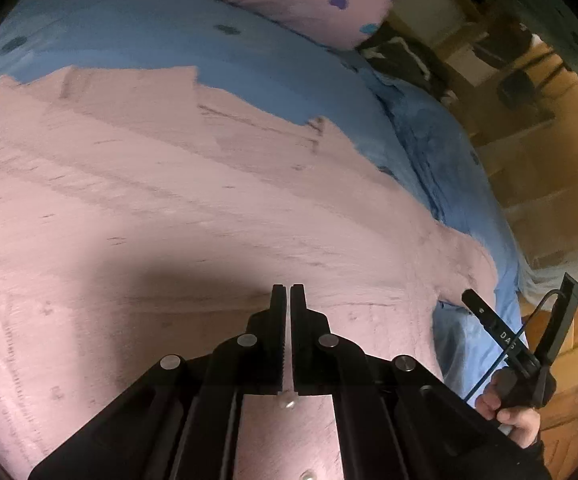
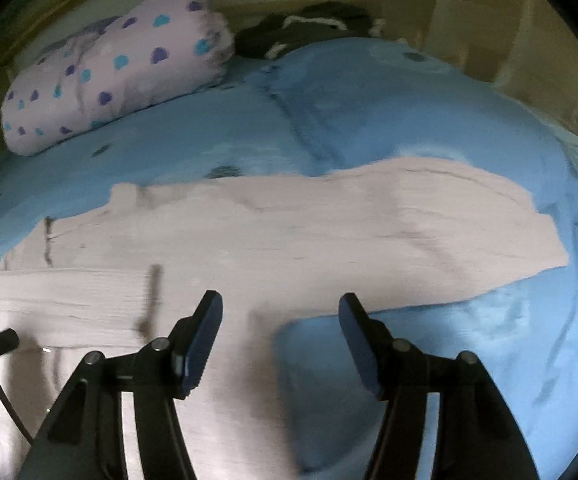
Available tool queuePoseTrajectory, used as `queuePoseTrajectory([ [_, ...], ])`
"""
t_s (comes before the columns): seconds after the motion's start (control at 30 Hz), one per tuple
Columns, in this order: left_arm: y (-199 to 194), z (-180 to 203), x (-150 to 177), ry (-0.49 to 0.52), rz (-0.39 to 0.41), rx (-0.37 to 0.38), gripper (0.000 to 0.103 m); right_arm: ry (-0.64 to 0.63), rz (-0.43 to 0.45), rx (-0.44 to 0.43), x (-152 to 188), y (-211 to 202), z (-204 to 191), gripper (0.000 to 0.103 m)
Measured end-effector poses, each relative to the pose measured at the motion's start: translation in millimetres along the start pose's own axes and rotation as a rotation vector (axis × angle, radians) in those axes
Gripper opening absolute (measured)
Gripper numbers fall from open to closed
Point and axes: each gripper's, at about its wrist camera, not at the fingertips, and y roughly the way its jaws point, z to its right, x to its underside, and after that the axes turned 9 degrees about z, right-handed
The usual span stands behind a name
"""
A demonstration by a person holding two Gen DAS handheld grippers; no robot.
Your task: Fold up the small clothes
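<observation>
My pink knit garment (image 2: pixel 273 232) lies spread on the blue bed (image 2: pixel 369 120), filling the left and middle of my left view and crossing the centre of my right one. One sleeve seems already laid across at lower left in the right view; the rest looks unfolded. My left fingers (image 1: pixel 288 300) are pressed together, holding nothing. My right fingers (image 2: pixel 279 320) stand apart, empty, above the garment's near edge.
</observation>
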Motion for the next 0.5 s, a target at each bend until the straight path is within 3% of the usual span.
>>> queuePoseTrajectory([
  [0.1, 13.4, 14.0, 3.7, 0.071, 0.005, 0.001, 0.0, 0.056, -0.007, 0.044, 4.3, -1.6, 41.7, 0.064],
  [0.2, 32.0, 25.2, 13.8, 0.159, 0.022, -0.043, 0.0, 0.136, 0.003, 0.14, 16.9, -5.4, 104.2, 0.068],
  [0.37, 48.1, 31.7, 33.4, 0.222, 0.07, -0.078, 0.0, 0.292, 0.026, 0.252, 34.0, -6.1, 197.8, 0.072],
  [0.47, 48.9, 31.6, 39.9, 0.244, 0.104, -0.089, 0.0, 0.595, 0.045, 0.201, 39.7, 9.9, 272.9, 0.077],
  [0.5, 49.9, 30.1, 42.8, 0.246, 0.114, -0.085, 0.0, 0.761, 0.111, 0.114, 42.4, 13.6, 301.3, 0.078],
])
